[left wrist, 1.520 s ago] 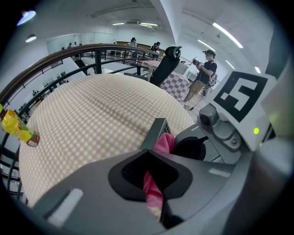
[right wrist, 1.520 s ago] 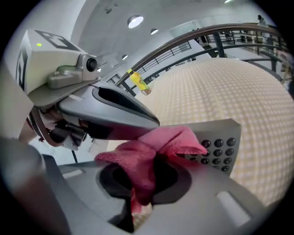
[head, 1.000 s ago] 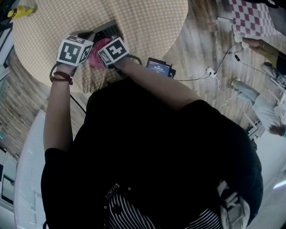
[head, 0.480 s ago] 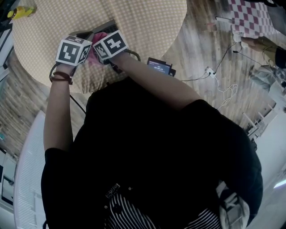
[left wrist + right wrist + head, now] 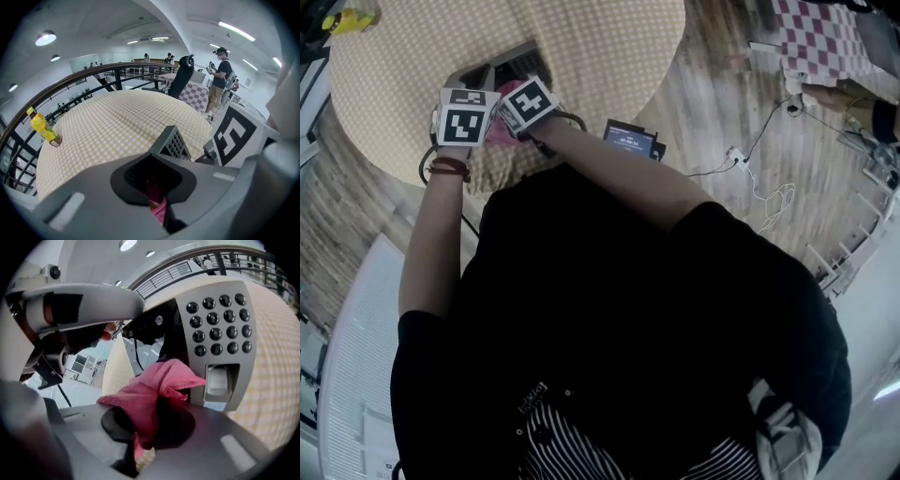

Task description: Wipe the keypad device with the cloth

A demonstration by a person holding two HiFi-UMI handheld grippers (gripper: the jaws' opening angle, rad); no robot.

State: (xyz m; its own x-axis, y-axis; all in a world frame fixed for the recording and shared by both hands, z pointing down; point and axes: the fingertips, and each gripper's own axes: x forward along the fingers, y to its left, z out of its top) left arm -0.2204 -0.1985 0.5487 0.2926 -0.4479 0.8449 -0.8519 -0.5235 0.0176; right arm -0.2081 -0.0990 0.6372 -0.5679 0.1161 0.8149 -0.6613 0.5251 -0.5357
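Yellow plastic bottle (image 5: 43, 127) stands at the checked round table's (image 5: 609, 37) far-left edge. The left gripper's (image 5: 157, 186) jaws are pressed together, a pink sliver in their seam. The right gripper (image 5: 149, 439) clamps the crumpled pink cloth (image 5: 152, 390) at the grey keypad device's (image 5: 220, 329) lower-left side.

Open-plan office hall: railing (image 5: 70, 80), strip lights (image 5: 236, 31), office chair (image 5: 182, 77).

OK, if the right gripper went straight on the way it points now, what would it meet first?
The keypad device, most likely: the right gripper is shut on the cloth, whose bunched front faces the recessed window below the buttons. The gap looks small, though depth is unclear.
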